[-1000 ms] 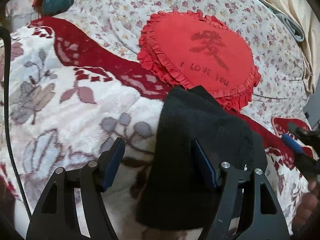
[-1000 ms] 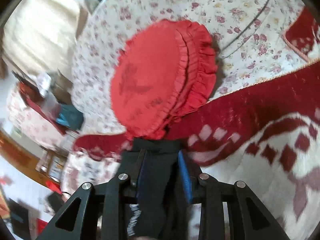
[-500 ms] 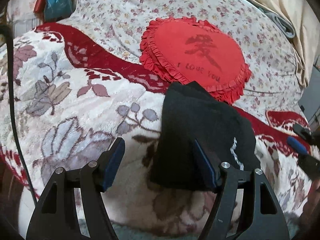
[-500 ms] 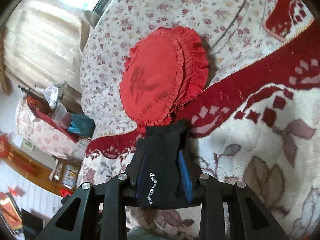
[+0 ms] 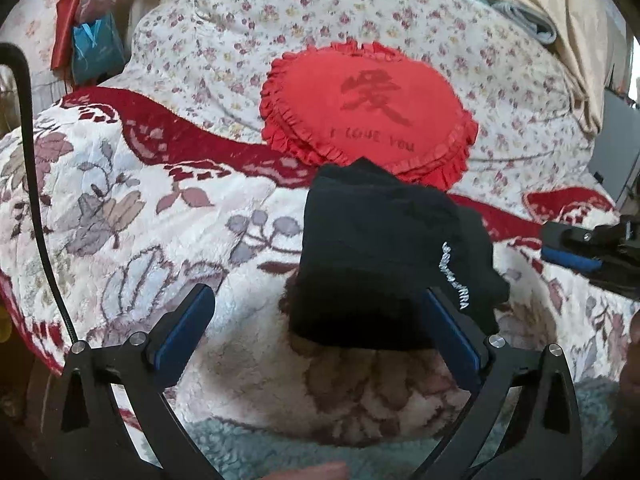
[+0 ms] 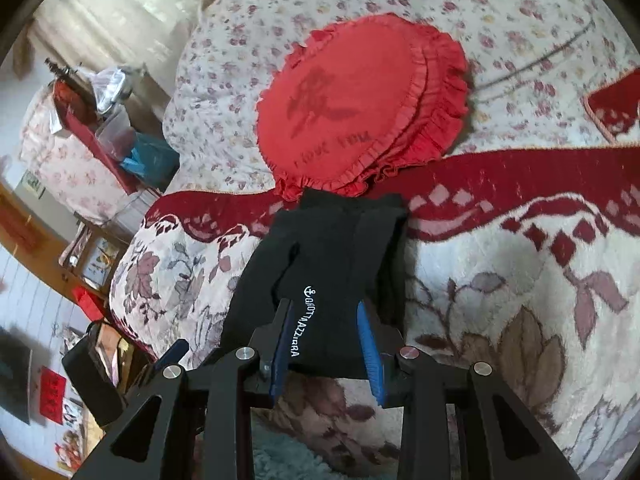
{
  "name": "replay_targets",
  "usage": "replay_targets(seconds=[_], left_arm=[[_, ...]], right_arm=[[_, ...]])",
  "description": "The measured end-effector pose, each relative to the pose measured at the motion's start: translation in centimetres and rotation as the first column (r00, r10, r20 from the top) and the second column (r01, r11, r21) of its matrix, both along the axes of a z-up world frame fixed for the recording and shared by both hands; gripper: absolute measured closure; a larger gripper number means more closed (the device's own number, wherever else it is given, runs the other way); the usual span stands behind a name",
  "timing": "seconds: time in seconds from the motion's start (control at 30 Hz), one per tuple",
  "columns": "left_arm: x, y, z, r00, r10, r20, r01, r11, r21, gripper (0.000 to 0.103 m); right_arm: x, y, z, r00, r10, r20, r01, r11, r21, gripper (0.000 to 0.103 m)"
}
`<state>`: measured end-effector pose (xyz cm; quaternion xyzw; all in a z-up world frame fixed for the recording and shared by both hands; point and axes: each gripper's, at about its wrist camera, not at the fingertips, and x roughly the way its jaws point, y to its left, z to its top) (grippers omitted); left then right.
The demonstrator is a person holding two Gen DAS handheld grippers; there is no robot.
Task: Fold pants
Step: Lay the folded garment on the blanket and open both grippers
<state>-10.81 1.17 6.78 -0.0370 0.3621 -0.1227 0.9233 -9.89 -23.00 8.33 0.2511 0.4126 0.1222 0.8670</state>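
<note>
Black pants (image 6: pixel 332 264) between right gripper (image 6: pixel 326 320) fingers; left gripper (image 5: pixel 316 312) spread.

Folded black pants (image 5: pixel 372 256) on blanket

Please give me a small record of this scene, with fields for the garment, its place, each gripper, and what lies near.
garment: black pants, folded into a compact bundle
surface: patterned blanket on a bed
left gripper: open, holds nothing
right gripper: fingers either side of the bundle's near end, grip unclear
nearby: red heart pillow just behind the pants
</note>
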Motion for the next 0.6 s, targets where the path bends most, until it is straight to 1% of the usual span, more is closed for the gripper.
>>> replay_targets(seconds=[0.1,0.17,0.3,0.4,0.6], left_arm=[[0.0,0.0,-0.2,1.000,-0.012,-0.009,0.012,1.000,-0.007,0.001],[0.0,-0.4,-0.3,0.999,-0.037,-0.022,0.037,0.999,-0.002,0.001],[0.1,-1.3,-0.8,0.995,-0.059,-0.075,0.062,0.998,0.034,0.001],[0.2,-1.4,-1.2,0.995,-0.041,-0.090,0.046,0.997,0.057,0.001],[0.3,-1.2,-1.4,0.994,-0.032,-0.102,0.037,0.998,0.053,0.001]], right_arm=[[-0.1,-0.2,0.0,1.000,-0.003,0.000,0.003,1.000,0.014,0.072],[-0.1,-0.1,0.0,1.000,-0.001,-0.003,0.001,1.000,0.015,0.072],[0.1,-0.1,0.0,1.000,0.004,-0.010,-0.004,1.000,0.015,0.072],[0.2,-0.3,-0.1,1.000,0.003,-0.013,-0.003,1.000,0.025,0.072],[0.2,-0.3,-0.2,1.000,0.003,-0.015,-0.003,1.000,0.026,0.072]])
